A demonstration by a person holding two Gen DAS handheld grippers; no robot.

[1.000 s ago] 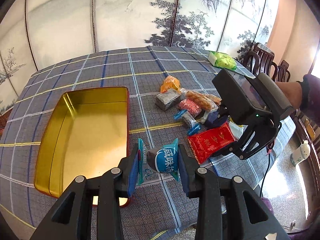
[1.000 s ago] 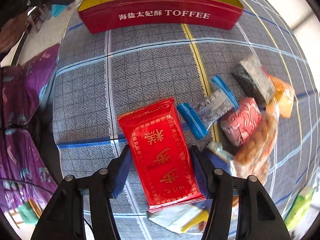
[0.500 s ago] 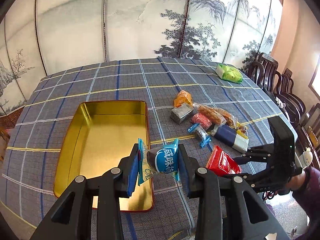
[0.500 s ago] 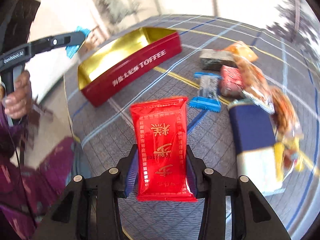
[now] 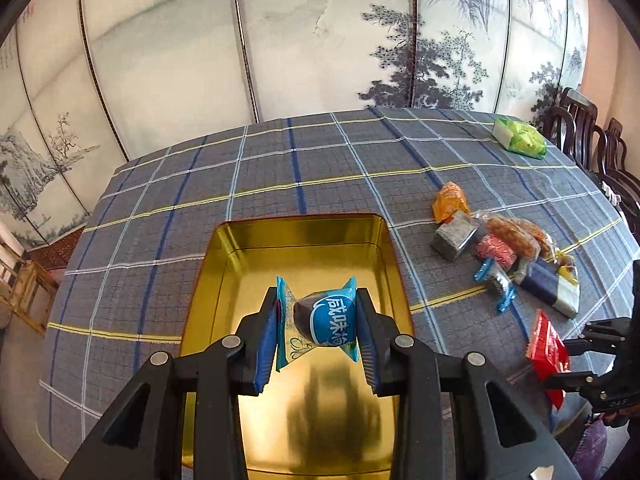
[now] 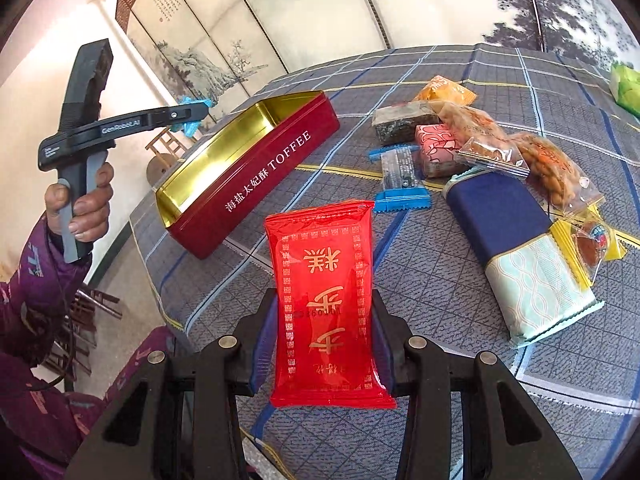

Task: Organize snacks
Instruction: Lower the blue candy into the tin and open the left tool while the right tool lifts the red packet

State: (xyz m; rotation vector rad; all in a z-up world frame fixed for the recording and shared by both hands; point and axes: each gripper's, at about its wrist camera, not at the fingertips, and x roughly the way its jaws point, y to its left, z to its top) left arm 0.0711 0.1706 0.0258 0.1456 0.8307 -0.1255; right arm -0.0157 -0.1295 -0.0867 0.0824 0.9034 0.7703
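Snacks in both grippers: my left gripper (image 5: 316, 320) is clamped on a blue-wrapped candy (image 5: 326, 320), held above the open gold-lined toffee tin (image 5: 224, 276), which sits on the plaid tablecloth (image 5: 200, 184). My right gripper (image 6: 325, 344) has its pads pressed against the sides of a red sachet (image 6: 324, 300), held upright above the cloth near the table's edge. From the right wrist, the tin (image 6: 260, 172) lies at ten o'clock from the sachet, and the left gripper (image 6: 188, 114), gripped by a hand (image 6: 80, 208) in a purple sleeve (image 6: 36, 280), shows above the tin's far end. Loose snacks cluster at two o'clock: a navy-and-white packet (image 6: 516, 248), a bag of peanuts (image 6: 552, 164), a pink packet (image 6: 436, 148), a blue-ended bar (image 6: 400, 176), an orange packet (image 6: 444, 90) and a grey block (image 6: 404, 120). A green pack (image 6: 626, 86) lies well apart at the far right.
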